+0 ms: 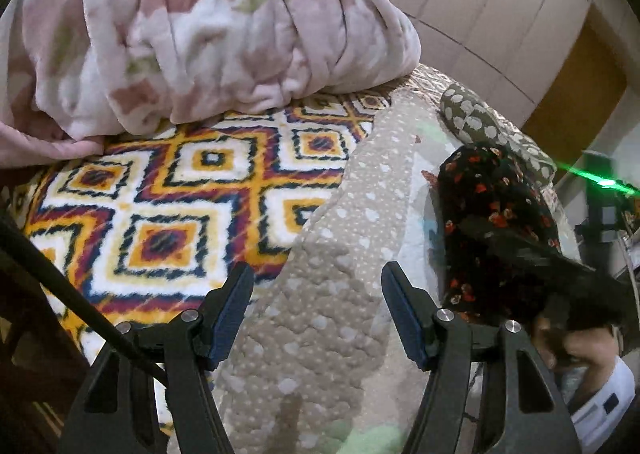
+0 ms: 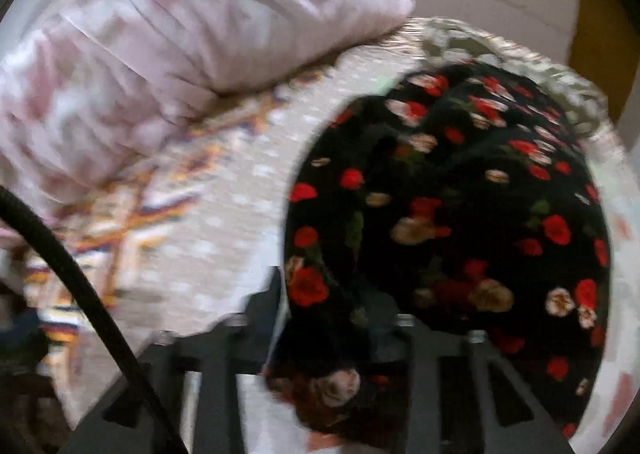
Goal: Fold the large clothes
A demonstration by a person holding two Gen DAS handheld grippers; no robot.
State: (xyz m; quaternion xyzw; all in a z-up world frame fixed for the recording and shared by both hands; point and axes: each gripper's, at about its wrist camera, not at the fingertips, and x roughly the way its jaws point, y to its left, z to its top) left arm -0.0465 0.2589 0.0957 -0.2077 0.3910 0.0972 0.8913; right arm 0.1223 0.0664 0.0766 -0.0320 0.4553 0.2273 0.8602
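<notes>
Patterned bedding (image 1: 168, 189) carries a pink blanket (image 1: 192, 25). No writing is legible. Left gripper (image 1: 316, 318) spread, empty; black floral garment (image 2: 452, 213) drapes over the blurred right gripper (image 2: 340, 338), grip unclear.

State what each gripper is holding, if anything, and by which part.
The left gripper holds nothing: jaws open above the beige quilt. The black floral garment drapes over the right gripper by its near edge; blur hides whether it is gripped.
</notes>
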